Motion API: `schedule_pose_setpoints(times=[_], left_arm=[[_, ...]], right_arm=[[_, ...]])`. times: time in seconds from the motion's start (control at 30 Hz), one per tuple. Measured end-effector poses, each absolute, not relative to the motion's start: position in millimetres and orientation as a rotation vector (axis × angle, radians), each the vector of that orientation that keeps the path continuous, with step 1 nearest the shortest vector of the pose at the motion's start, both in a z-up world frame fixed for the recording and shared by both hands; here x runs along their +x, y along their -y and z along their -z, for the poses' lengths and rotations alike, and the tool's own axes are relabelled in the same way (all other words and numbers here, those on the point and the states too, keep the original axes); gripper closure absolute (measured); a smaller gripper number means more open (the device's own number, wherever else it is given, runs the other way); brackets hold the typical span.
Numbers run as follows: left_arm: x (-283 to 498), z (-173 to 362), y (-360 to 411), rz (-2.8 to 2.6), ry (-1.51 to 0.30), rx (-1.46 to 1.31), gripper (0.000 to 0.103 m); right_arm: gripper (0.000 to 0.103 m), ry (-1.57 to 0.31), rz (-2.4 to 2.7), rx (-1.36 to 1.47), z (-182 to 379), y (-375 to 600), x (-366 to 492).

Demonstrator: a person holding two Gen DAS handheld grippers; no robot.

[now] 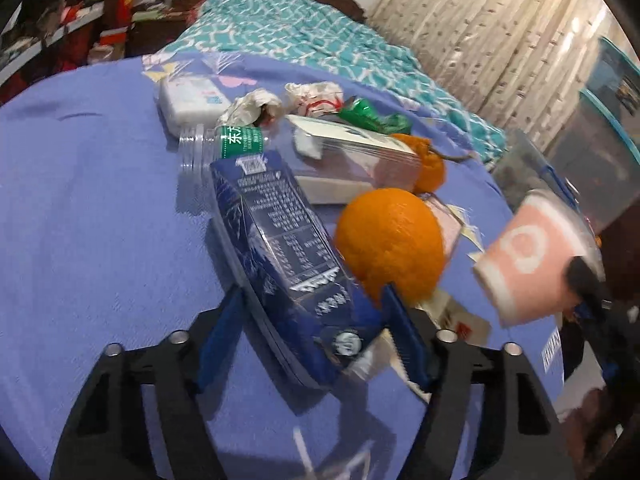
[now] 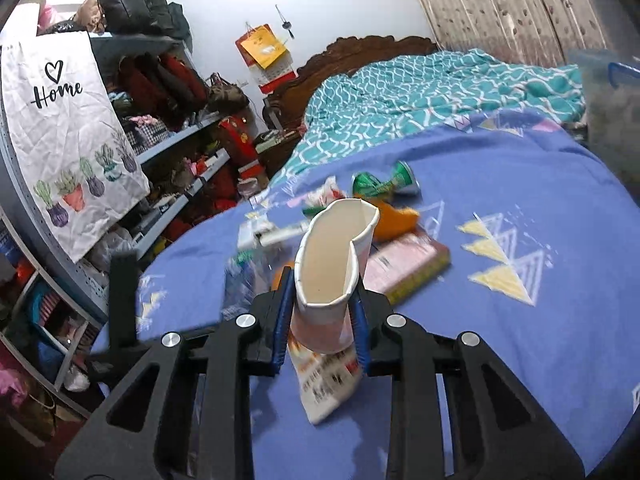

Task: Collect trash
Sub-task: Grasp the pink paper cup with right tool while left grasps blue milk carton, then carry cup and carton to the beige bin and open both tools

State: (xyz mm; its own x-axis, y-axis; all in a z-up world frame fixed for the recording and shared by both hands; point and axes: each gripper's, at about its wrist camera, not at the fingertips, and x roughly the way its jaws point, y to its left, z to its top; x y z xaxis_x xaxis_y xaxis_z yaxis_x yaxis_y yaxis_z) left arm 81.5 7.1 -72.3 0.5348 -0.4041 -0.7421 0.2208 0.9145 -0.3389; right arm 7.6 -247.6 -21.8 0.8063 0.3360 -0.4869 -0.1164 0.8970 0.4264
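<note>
Bedspread (image 2: 520,184) litter: right jaws squeeze empty paper cup (image 2: 336,256), left clamp carton (image 1: 280,248).

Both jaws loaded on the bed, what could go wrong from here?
1. The right gripper squeezes the paper cup hard enough to dent its rim; it may crumple further and slip.
2. The left gripper holds the blue carton near one end, and the orange sits against it. Lifting could roll the orange across the purple sheet.
3. The clear bottle lies beside the carton's far end and may get dragged.
</note>
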Motion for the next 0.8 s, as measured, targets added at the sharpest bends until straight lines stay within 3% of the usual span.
schedule_pose_setpoints(times=[0.1,0.3,0.4,0.6,0.67,0.7,0.77,0.8], left_arm=[[56,64,-14,0.406,-0.92,-0.181,0.053],[32,65,-27,0.416,-0.949,-0.152,0.055],[33,64,-25,0.373,-0.949,-0.141,0.029],[47,64,2,0.337,-0.928,-0.055,0.015],[54,69,11,0.327,-0.944,-0.026,0.015],[56,73,13,0.324,-0.947,-0.016,0.016],[61,83,14,0.311,-0.967,0.001,0.046],[62,86,11,0.313,-0.979,-0.007,0.055]], right_arm=[[0.074,-0.607,-0.218,0.43,33,262,1],[0.074,-0.65,-0.158,0.439,52,277,-8],[0.074,-0.663,-0.16,0.446,55,276,-7],[0.072,-0.667,-0.161,0.425,57,275,-13],[0.072,-0.671,-0.161,0.424,58,274,-14],[0.072,-0.67,-0.163,0.423,58,273,-14],[0.072,-0.67,-0.165,0.405,57,271,-13],[0.074,-0.673,-0.17,0.392,56,270,-13]])
